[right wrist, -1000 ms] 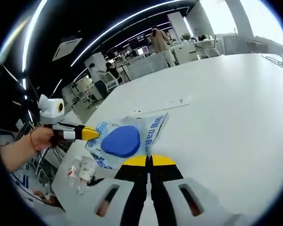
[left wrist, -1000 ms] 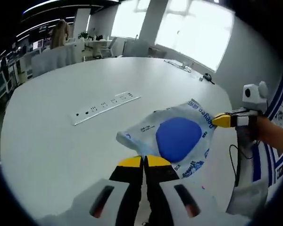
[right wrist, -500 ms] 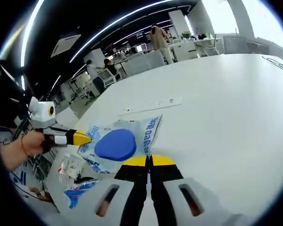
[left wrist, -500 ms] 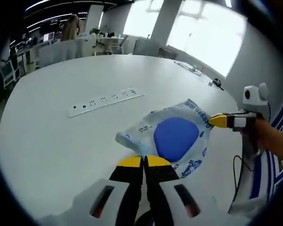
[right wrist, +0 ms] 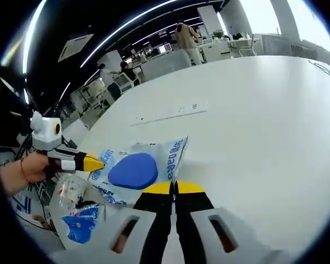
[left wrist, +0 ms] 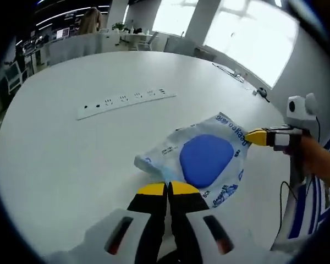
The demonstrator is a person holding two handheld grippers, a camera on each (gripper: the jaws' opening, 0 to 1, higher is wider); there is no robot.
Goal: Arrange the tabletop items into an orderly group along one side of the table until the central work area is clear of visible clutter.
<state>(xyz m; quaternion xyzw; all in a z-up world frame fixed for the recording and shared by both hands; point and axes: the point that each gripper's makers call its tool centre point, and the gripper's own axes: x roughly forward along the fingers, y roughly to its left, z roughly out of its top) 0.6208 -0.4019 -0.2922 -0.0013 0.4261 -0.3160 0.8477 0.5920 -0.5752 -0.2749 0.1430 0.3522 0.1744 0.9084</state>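
In the left gripper view we see a power strip (left wrist: 124, 103) lying flat on the white table (left wrist: 55, 154), well apart from everything else, toward the far left. Nearer us, the left tool (left wrist: 167, 188) has its yellow-tipped jaws pressed together on the near corner of a clear plastic bag (left wrist: 201, 159) printed with blue lettering, with a blue rounded item (left wrist: 205, 160) inside it. The bag rests on the table close to its right-hand edge. At the bag's far right corner the right tool (left wrist: 254, 137) comes in, held by a hand (left wrist: 316, 159); its yellow tip meets the bag's edge.

In the right gripper view the left tool (right wrist: 93, 163) enters from the left, its yellow tip at the bag's (right wrist: 137, 168) left edge, and a hand (right wrist: 19, 170) grips it. Below it, near the table's edge, lie a small clear packet (right wrist: 71, 190) and a second packet with blue contents (right wrist: 77, 226); we cannot quite tell what they hold. The blue item (right wrist: 133, 170) sits in the middle of the bag. The right tool (right wrist: 174, 188) has its jaws closed together on the bag's near corner. Beyond the bag, the power strip (right wrist: 168, 113) runs across the table (right wrist: 264, 126). To the right, the tabletop stretches away toward distant desks and standing people.
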